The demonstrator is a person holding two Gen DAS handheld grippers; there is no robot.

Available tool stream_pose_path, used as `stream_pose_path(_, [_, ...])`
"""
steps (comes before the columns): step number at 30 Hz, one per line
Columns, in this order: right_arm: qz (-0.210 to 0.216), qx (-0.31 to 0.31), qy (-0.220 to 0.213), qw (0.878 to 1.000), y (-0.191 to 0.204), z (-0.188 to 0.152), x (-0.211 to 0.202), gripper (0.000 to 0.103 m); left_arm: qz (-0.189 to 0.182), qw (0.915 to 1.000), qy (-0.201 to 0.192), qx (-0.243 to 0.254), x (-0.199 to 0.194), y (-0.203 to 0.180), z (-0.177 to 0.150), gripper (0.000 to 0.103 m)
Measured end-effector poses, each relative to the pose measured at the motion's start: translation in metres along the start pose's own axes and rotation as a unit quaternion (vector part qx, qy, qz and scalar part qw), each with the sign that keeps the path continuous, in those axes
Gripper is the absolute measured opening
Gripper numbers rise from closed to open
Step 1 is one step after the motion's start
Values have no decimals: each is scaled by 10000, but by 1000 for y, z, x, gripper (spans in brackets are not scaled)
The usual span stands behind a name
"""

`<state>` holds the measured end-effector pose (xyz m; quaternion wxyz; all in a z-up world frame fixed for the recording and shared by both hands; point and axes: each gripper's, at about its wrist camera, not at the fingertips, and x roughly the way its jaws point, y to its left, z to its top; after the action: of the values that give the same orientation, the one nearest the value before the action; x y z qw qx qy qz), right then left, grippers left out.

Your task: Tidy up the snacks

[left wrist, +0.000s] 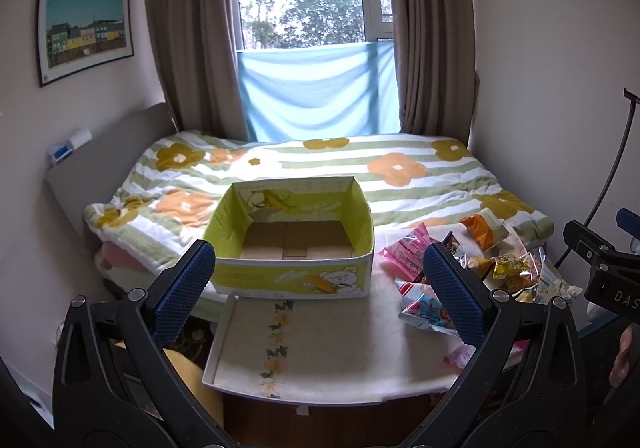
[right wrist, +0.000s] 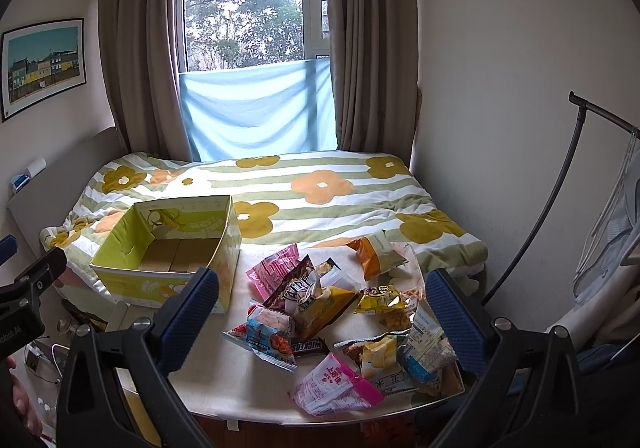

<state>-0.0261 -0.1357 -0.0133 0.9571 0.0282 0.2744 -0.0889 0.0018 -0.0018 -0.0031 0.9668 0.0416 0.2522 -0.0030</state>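
An empty yellow-green cardboard box [left wrist: 292,280] stands at the far left of a small white table [left wrist: 320,348]; it also shows in the right wrist view [right wrist: 132,280]. A pile of snack packets [right wrist: 340,320] lies on the table's right half, with a pink packet [right wrist: 332,388] nearest and an orange one [right wrist: 374,252] farthest. The pile also shows in the left wrist view [left wrist: 472,268]. My left gripper [left wrist: 320,280] is open and empty, facing the box. My right gripper [right wrist: 324,312] is open and empty above the pile.
A bed with a striped flowered blanket [left wrist: 320,167] lies right behind the table. A curtained window [left wrist: 312,7] is beyond it. A black stand [right wrist: 560,187] rises at the right wall. The right gripper's body [left wrist: 600,264] shows at the left view's right edge.
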Motion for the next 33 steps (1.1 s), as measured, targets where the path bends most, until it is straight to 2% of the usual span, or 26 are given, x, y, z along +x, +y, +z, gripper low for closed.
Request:
stream_pose_path(11, [-29, -7, 7, 10000, -3, 1, 1, 103, 39, 10000, -12, 31, -3, -1, 4, 103])
stream_pose_path(20, [5, 25, 39, 10000, -7, 3, 1, 103, 74, 9999, 127, 24, 2, -8, 5, 103])
stream_pose_path(26, [106, 112, 360, 9992, -31, 5, 14, 103, -219, 9973, 695, -130, 30, -21, -2, 103])
stream_pose_path(33, [314, 156, 821, 9960, -72, -5, 46, 103, -604, 9865, 1485, -340, 75, -60, -25, 103])
